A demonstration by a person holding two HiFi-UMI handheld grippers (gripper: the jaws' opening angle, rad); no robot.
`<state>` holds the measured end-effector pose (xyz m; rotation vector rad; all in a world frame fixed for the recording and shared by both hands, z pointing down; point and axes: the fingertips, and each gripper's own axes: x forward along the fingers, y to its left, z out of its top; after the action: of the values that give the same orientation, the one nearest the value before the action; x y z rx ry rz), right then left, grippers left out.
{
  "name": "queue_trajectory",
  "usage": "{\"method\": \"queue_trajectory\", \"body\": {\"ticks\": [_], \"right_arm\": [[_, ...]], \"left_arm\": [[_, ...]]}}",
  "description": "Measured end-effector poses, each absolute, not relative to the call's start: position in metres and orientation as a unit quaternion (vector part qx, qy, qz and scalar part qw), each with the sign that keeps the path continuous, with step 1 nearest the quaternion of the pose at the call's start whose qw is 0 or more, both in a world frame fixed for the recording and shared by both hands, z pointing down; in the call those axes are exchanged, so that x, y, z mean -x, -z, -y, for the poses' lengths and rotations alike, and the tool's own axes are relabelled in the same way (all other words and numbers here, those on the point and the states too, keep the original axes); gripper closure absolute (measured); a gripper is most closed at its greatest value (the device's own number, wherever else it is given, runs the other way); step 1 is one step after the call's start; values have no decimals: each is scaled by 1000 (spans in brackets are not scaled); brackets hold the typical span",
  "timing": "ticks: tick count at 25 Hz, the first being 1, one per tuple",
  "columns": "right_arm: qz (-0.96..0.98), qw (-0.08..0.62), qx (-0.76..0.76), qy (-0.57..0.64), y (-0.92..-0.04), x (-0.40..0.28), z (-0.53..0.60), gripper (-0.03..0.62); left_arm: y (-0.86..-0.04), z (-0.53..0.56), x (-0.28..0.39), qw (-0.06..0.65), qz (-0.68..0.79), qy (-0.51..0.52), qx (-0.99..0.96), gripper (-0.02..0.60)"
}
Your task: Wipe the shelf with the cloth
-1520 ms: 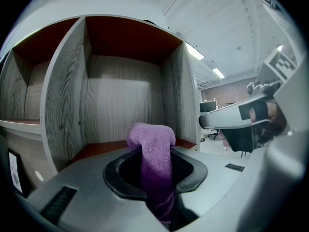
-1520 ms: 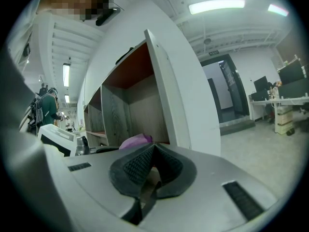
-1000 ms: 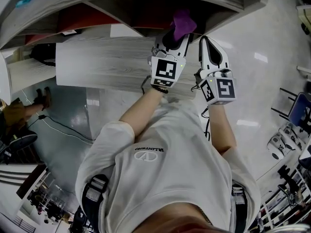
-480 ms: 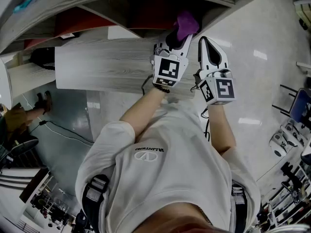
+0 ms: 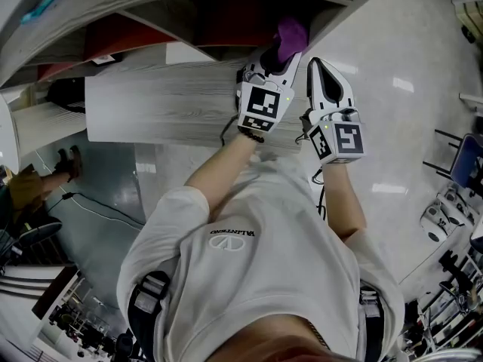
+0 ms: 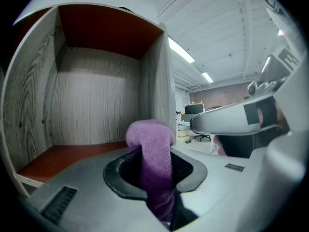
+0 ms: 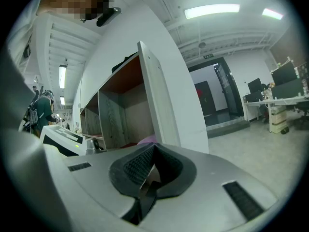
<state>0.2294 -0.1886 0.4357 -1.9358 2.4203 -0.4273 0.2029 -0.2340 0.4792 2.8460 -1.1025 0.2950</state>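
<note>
A purple cloth is pinched in my left gripper, which is shut on it; the cloth's free end bulges out above the jaws. The gripper is at the mouth of the rightmost shelf compartment, a grey wood-grain box with a reddish-brown floor and ceiling. The cloth hangs just above the front of that floor. My right gripper is to the right of the left one, outside the shelf's white end panel, shut with nothing in it.
The shelf unit's grey wood-grain side runs to the left in the head view, with more compartments beyond. Pale glossy floor lies to the right. A seated person is at the far left, office desks far off.
My left gripper with the cloth has moved slightly right and further into the shelf opening. The right gripper has stayed almost still.
</note>
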Motion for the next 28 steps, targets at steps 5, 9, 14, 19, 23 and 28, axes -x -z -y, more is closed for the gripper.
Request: {"method": "queue_trajectory", "body": {"ticks": [5, 9, 14, 19, 23, 28], "right_arm": [[-774, 11, 618, 136, -431, -230, 185, 594], [-777, 15, 615, 133, -423, -227, 187, 594], [-773, 12, 621, 133, -418, -228, 188, 594], [-770, 18, 624, 129, -412, -229, 189, 594], [-770, 23, 626, 122, -404, -230, 188, 594], [-771, 28, 626, 114, -394, -229, 186, 593]], "left_arm": [[-477, 234, -205, 34, 357, -101, -928, 479], [-466, 236, -205, 24, 358, -95, -929, 479], [-451, 236, -205, 8, 357, -84, -930, 479], [-437, 236, -205, 5, 356, -74, -932, 479], [-425, 235, -205, 0, 354, -68, -933, 479], [-407, 235, -205, -8, 354, -59, -933, 479]]}}
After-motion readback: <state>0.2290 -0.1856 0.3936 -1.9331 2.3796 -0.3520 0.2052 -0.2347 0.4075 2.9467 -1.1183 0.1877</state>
